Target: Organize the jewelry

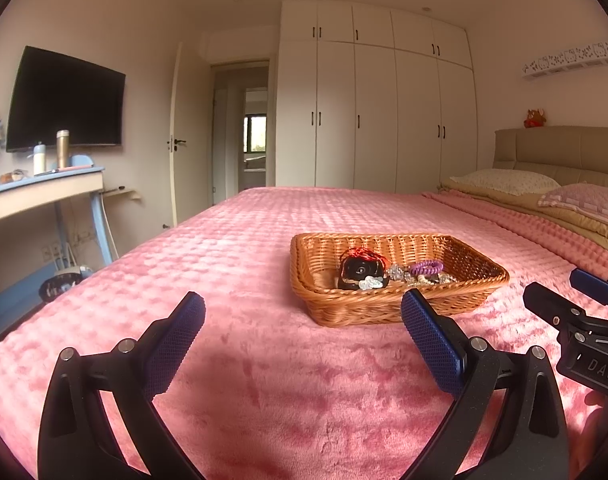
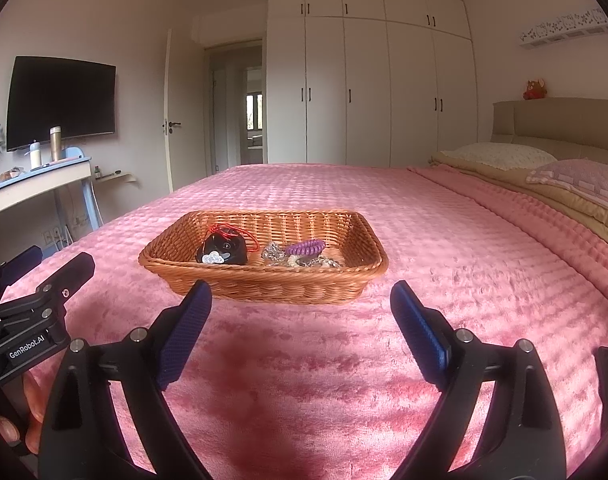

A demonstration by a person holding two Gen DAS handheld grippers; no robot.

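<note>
Basket (image 2: 264, 280) w/ jewelry on bed; left gripper (image 1: 304, 312), right gripper (image 2: 302, 300) agape.

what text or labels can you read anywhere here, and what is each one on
"GenRobot.AI" on the black body of the left tongs, seen from the right wrist view.
"DAS" on the black body of the right tongs, seen from the left wrist view; the letters run to the frame edge, so the word may be cut off.
The white wall shelf has a cut-out pattern, too small to read as text.
Nothing readable on the wicker basket or its contents.
</note>
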